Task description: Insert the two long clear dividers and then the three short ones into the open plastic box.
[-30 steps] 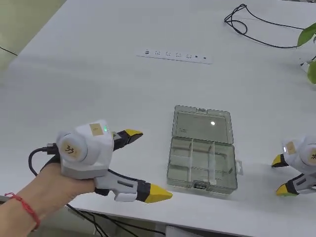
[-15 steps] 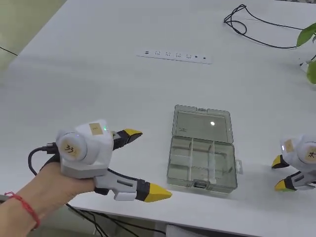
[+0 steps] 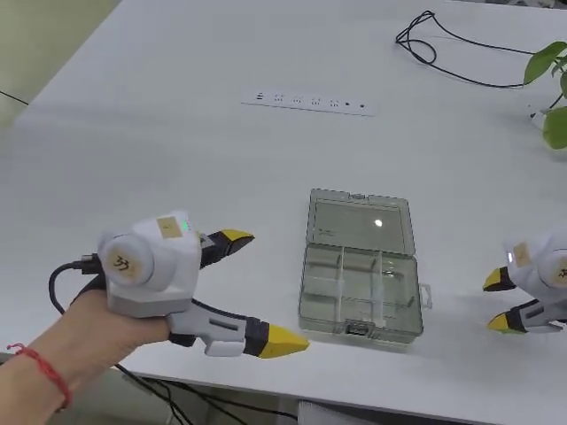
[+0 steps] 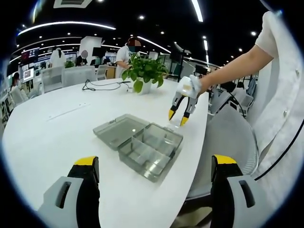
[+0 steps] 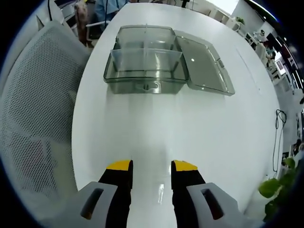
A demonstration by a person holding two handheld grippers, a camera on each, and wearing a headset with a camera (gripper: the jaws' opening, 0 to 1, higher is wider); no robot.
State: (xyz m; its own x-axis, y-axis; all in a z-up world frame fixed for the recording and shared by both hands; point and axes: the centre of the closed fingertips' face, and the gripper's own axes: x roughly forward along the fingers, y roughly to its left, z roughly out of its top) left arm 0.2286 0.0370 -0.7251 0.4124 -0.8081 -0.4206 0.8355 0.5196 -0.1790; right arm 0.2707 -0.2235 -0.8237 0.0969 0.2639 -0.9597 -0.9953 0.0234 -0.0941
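The box sits open near the front edge of the table, its lid laid flat at 12 o'clock. Clear dividers stand inside. Two run from 12 to 6, with shorter cross pieces between them — too faint to count. A small clear piece lies against the box's wall at 3 o'clock; I cannot tell whether it is a spare divider or a latch tab.

The left gripper hangs at 9 o'clock of the box, well apart from it, jaws spread wide and empty. The right gripper is at 3 o'clock, near the clear piece, jaws a little apart with nothing between them.

The dividers look thin, light, stiff and slick — likely to skate out of a flat pinch, and hard to see on white. They are best taken by the top edge at mid-length and pushed straight down into the wall slots. The light box may slide, so brace it.
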